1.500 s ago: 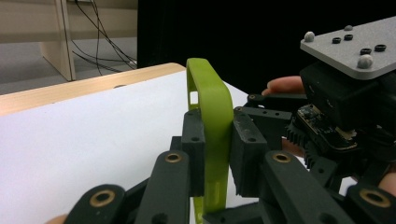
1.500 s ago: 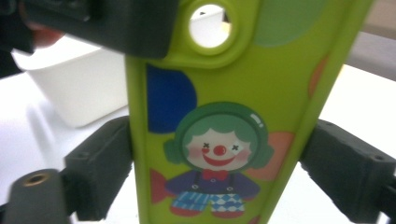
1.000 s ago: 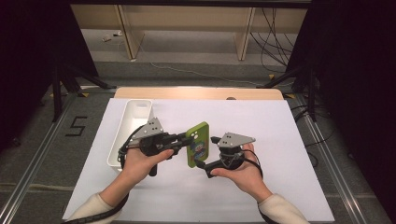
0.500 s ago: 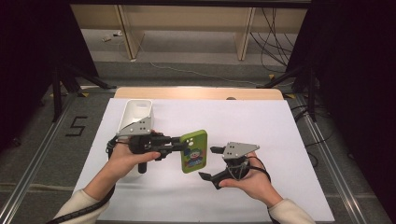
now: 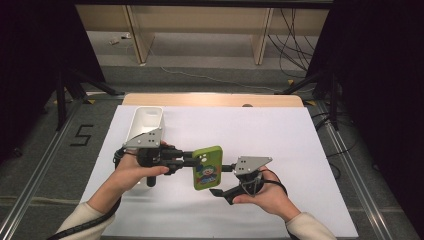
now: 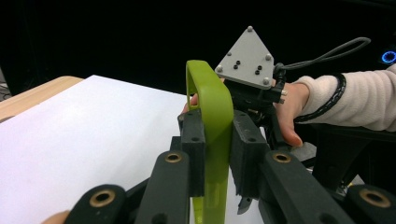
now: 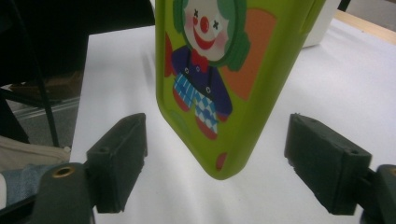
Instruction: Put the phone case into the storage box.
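The left gripper held the green phone case clear of the white table cover, near the middle of the table. Its pads were clamped on the case's left edge, one on each face, as the left gripper view showed. The case stood on edge, with the clown picture facing the person.

The right gripper sat just to the right of the case and slightly below it, carried in the right hand. Its jaws had just been closing but remained apart. In the right gripper view the lower corner of the case hung between the two pads without touching either.

A white bin stood on the cover behind the left hand, near the far left corner. A wooden table edge ran along the far side. Nothing stood between the right gripper and the case.
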The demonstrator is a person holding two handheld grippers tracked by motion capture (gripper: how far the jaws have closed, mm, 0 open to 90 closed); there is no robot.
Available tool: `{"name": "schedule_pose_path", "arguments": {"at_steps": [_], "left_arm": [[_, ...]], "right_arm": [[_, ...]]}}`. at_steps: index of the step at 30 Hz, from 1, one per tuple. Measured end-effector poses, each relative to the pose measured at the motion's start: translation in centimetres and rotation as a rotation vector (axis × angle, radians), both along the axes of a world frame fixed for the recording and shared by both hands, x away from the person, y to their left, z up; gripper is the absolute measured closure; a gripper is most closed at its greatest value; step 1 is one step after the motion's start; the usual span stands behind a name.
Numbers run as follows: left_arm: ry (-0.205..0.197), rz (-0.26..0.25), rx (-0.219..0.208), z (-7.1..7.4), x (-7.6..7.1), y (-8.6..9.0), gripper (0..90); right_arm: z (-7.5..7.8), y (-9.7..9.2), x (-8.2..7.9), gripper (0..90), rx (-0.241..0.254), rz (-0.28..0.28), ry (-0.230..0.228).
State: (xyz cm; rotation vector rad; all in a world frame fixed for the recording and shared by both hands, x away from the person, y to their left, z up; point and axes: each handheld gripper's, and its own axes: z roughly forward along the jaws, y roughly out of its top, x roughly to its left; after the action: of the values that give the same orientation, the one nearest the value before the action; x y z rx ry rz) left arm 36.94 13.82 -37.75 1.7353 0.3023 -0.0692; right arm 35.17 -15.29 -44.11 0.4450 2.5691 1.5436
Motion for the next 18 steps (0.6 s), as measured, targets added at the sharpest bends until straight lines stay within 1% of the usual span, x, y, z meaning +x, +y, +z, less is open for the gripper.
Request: {"name": "schedule_pose_path", "arguments": {"at_steps": [2,3,4,5,6,12,18], "left_arm": [[0.011,-0.004,0.001,-0.02,-0.11,-0.08,77.5],[0.032,0.0,0.003,-0.02,-0.27,-0.08,77.4],[0.037,0.001,0.003,-0.02,-0.33,-0.09,77.5],[0.017,-0.005,-0.001,-0.01,-0.17,-0.12,77.5],[0.011,-0.007,-0.004,-0.01,-0.12,-0.12,77.4],[-0.003,-0.029,-0.012,0.02,-0.07,-0.17,77.5],[-0.015,-0.038,-0.019,0.07,0.01,-0.19,77.5]], "right_arm": [[0.0,0.03,-0.02,29.0,0.003,0.005,-0.001],[0.01,0.05,-0.03,32.3,0.004,0.009,-0.003],[0.02,0.07,-0.05,34.5,-0.001,0.008,-0.004],[0.02,0.07,-0.05,35.6,-0.006,0.008,-0.005],[-0.02,0.09,-0.05,36.7,-0.004,0.012,0.001],[-0.09,0.21,-0.03,41.2,0.003,0.026,-0.006],[-0.04,0.16,-0.07,47.4,0.018,0.039,0.0]]}}
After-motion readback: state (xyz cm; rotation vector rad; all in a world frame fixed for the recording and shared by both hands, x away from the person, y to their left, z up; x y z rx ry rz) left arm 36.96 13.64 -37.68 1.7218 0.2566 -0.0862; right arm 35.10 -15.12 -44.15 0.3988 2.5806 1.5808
